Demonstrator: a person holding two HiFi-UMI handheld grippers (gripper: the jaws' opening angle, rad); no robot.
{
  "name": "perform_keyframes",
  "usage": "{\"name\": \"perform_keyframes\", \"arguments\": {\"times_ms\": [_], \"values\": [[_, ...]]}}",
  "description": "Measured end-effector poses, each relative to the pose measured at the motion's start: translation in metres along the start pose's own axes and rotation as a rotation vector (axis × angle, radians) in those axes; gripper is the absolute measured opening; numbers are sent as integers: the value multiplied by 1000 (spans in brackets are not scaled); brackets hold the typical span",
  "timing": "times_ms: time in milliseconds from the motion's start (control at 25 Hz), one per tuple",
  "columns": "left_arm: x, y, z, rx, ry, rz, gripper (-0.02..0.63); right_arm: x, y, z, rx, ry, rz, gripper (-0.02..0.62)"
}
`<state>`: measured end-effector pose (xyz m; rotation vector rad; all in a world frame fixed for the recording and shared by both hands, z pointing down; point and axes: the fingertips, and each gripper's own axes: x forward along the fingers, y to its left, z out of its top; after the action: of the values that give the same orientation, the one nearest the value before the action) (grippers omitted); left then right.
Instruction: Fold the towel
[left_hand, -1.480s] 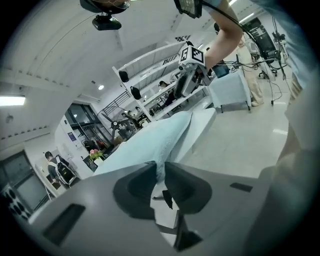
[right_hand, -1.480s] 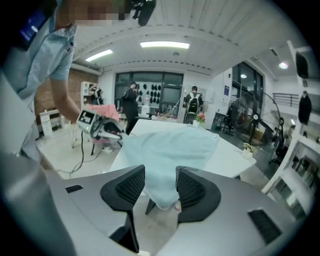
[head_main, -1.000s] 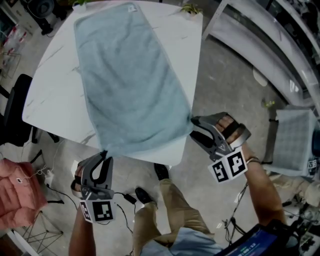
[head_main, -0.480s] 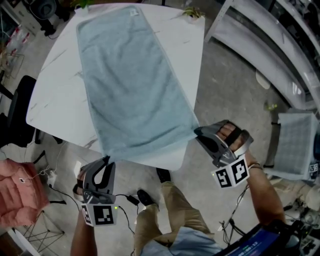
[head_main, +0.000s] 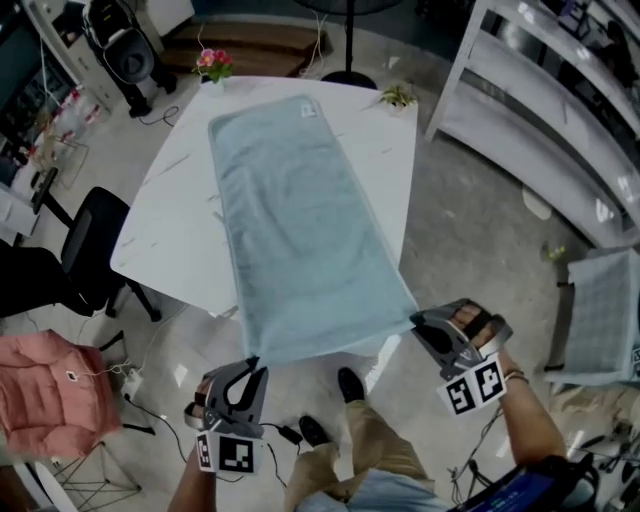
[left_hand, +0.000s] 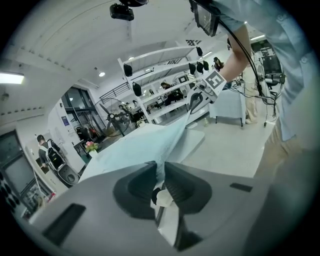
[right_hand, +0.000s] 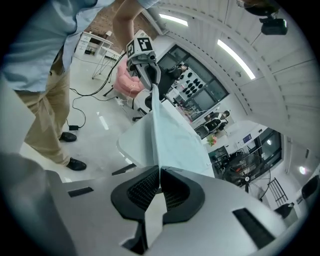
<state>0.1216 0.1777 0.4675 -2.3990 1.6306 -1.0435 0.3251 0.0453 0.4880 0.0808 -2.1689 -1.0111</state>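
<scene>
Towel (head_main: 300, 220) lies lengthwise on the white table (head_main: 165, 225), its near edge lifted off. Left gripper (head_main: 252, 362) pinches the near left corner and right gripper (head_main: 418, 322) the near right. Corners are held apart, probably to tension the edge for folding it toward the far end.

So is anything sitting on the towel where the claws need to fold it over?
No, nothing visible. The left claw and right claw pinch the near corners of the towel; its top lies bare. The flowers and small plant stand beside its far end.
</scene>
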Motion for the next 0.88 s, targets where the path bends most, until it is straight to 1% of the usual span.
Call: {"name": "perform_keyframes", "arguments": {"times_ms": [160, 520, 600, 760, 880], "values": [[-28, -3, 17, -52, 3, -7, 51, -25, 0, 19, 29, -4, -8, 25], [-85, -27, 39, -134, -6, -31, 49, -81, 20, 54, 73, 0, 0, 23], [-95, -31, 40, -156, -12, -29, 48, -90, 24, 61, 88, -2, -4, 25], [-111, -35, 42, -204, 6, -17, 48, -104, 23, 71, 102, -17, -17, 25], [-114, -31, 50, -198, -3, -19, 48, -107, 17, 73, 109, -24, -33, 23]]}}
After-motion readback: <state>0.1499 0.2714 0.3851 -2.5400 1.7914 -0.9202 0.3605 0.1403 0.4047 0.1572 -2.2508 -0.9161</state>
